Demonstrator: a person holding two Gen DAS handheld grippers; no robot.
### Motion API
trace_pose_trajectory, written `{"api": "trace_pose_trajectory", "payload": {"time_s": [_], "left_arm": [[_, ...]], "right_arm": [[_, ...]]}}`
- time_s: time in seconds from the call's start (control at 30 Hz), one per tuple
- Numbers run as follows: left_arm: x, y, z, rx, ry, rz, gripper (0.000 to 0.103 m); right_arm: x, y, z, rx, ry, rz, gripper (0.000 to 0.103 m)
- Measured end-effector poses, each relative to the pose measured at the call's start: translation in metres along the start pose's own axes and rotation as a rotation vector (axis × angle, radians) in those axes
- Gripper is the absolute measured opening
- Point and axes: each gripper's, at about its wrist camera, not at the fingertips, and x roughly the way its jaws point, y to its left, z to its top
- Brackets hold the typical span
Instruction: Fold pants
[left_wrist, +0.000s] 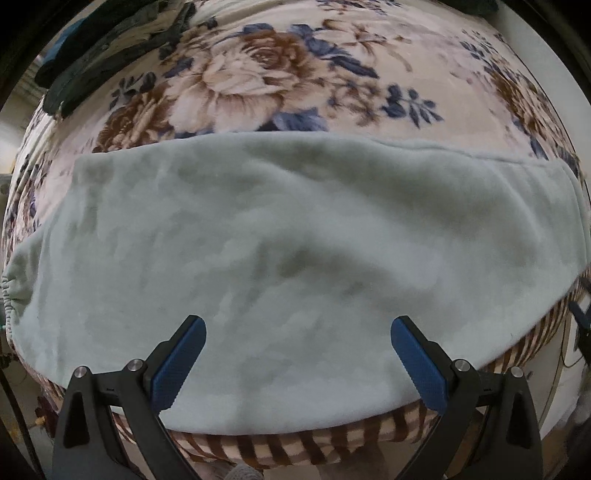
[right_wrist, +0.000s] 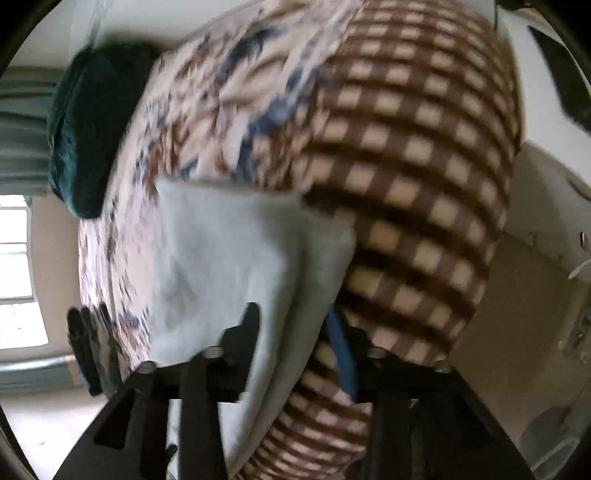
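Note:
Pale mint fleece pants (left_wrist: 288, 236) lie flat across the near part of a floral blanket (left_wrist: 258, 74), with the elastic waistband at the far left. My left gripper (left_wrist: 298, 325) is open and empty, its blue pads hovering over the near edge of the pants. In the blurred right wrist view, my right gripper (right_wrist: 293, 325) is shut on a fold of the pants (right_wrist: 229, 251) at the bed's edge; the cloth runs between the black finger (right_wrist: 247, 332) and the blue pad (right_wrist: 341, 350).
The blanket's brown checked border (right_wrist: 406, 166) hangs over the bed's side. Dark teal and black clothes (left_wrist: 110, 48) are piled at the far left of the bed; they also show in the right wrist view (right_wrist: 88, 129). A window (right_wrist: 14, 269) is at left.

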Motion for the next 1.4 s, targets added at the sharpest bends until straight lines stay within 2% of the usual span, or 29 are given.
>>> {"api": "trace_pose_trajectory", "payload": {"time_s": [0.13,0.2,0.23,0.27,0.3,0.33,0.43,0.57,0.67,0.7,0.77,0.8,0.83,0.97,1.0,1.13,1.27,1.4], "left_arm": [[0.006,-0.011,-0.007,0.018,0.024,-0.018,0.103],[0.008,-0.017,-0.010,0.032,0.027,-0.024,0.103],[0.010,-0.019,-0.011,0.040,0.029,-0.026,0.103],[0.011,-0.023,-0.012,0.049,0.033,-0.025,0.103],[0.013,-0.026,-0.014,0.056,0.037,-0.027,0.103],[0.013,-0.029,-0.015,0.061,0.046,-0.033,0.103],[0.005,-0.036,-0.019,0.084,0.034,-0.048,0.103],[-0.001,-0.040,-0.019,0.101,0.029,-0.070,0.103],[0.002,-0.041,-0.018,0.097,0.032,-0.065,0.103],[0.004,-0.037,-0.012,0.093,0.035,-0.063,0.103],[0.008,-0.038,-0.012,0.089,0.038,-0.054,0.103],[0.011,-0.037,-0.010,0.084,0.036,-0.050,0.103],[0.019,-0.036,-0.009,0.075,0.029,-0.048,0.103],[0.048,-0.024,-0.005,0.035,0.032,-0.031,0.103],[0.057,-0.020,-0.003,0.002,0.048,-0.043,0.103],[0.070,-0.011,0.005,-0.075,0.056,-0.070,0.103],[0.078,-0.011,0.010,-0.079,0.066,-0.059,0.103],[0.090,-0.004,0.012,-0.088,0.076,-0.078,0.103]], "right_arm": [[-0.006,-0.006,0.019,0.031,-0.056,0.060,0.054],[-0.003,-0.007,0.028,0.025,-0.056,0.089,0.054],[0.005,-0.004,0.033,0.018,-0.033,0.064,0.053],[0.014,-0.001,0.037,0.012,-0.016,0.054,0.049],[0.019,0.005,0.039,-0.001,-0.022,0.059,0.021],[0.022,0.009,0.039,-0.014,-0.021,0.061,0.016],[-0.001,0.027,0.038,-0.045,-0.067,0.052,0.011],[-0.046,0.038,0.031,-0.034,-0.100,0.084,0.011],[-0.040,0.035,0.028,-0.102,-0.091,-0.016,0.011],[-0.029,0.025,0.027,-0.097,-0.060,-0.041,0.011],[-0.002,-0.005,0.029,-0.038,0.034,-0.035,0.014],[0.001,-0.017,0.030,0.002,0.044,-0.017,0.022],[0.002,-0.026,0.031,0.042,0.042,0.010,0.035],[-0.018,-0.051,0.017,0.113,-0.072,0.187,0.058],[-0.018,-0.053,0.014,0.118,-0.074,0.190,0.068],[0.013,-0.061,0.009,0.102,-0.012,0.257,0.069],[0.043,-0.055,0.018,0.078,0.028,0.419,0.071],[0.064,-0.032,0.025,0.027,0.060,0.500,0.071]]}}
